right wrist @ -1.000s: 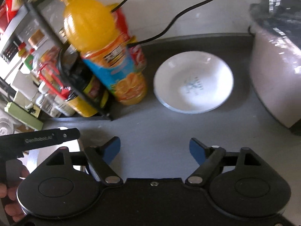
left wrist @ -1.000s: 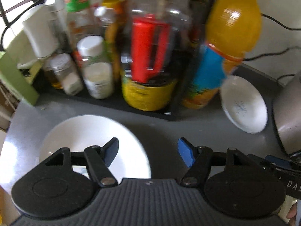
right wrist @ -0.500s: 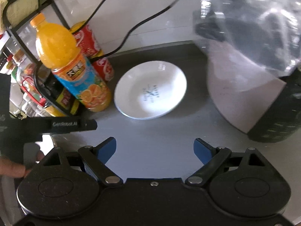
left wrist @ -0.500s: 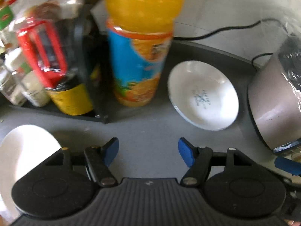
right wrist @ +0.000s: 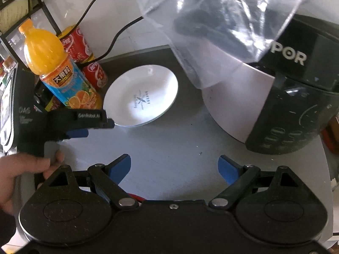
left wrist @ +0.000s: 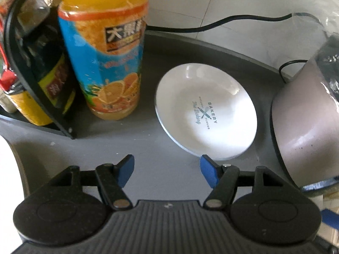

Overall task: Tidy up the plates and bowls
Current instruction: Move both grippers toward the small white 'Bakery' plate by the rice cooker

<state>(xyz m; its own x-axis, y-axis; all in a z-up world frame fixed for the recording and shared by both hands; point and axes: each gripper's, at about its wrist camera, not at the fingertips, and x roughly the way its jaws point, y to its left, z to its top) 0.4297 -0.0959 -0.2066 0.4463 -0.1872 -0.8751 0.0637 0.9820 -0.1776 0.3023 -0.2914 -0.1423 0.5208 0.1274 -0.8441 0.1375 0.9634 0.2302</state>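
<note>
A white shallow bowl point(left wrist: 205, 112) with a "BAKERY" print lies on the grey counter between an orange juice bottle and a rice cooker; the right wrist view shows the bowl point(right wrist: 141, 96) too. My left gripper point(left wrist: 167, 160) hovers just short of its near rim. Its jaws are closing a little with nothing between them, and its right fingertip point(left wrist: 208, 170) is close to the rim. From the right wrist view, the left gripper point(right wrist: 101, 128) overlaps the bowl's near-left edge. My right gripper point(right wrist: 174, 157) is open and empty, well short of the bowl. A second white plate point(left wrist: 6, 169) shows at the left edge.
The orange juice bottle point(left wrist: 101, 63) and a black rack point(left wrist: 31, 74) of bottles stand left of the bowl, with red cans point(right wrist: 80, 46) behind. The rice cooker point(right wrist: 275, 105) under a clear plastic bag point(right wrist: 222, 21) crowds the right. A hand point(right wrist: 21, 169) holds the left gripper.
The left gripper swung right, away from the large white plate and the rack, toward the printed bowl. The right gripper drifted right and its jaws widened.
</note>
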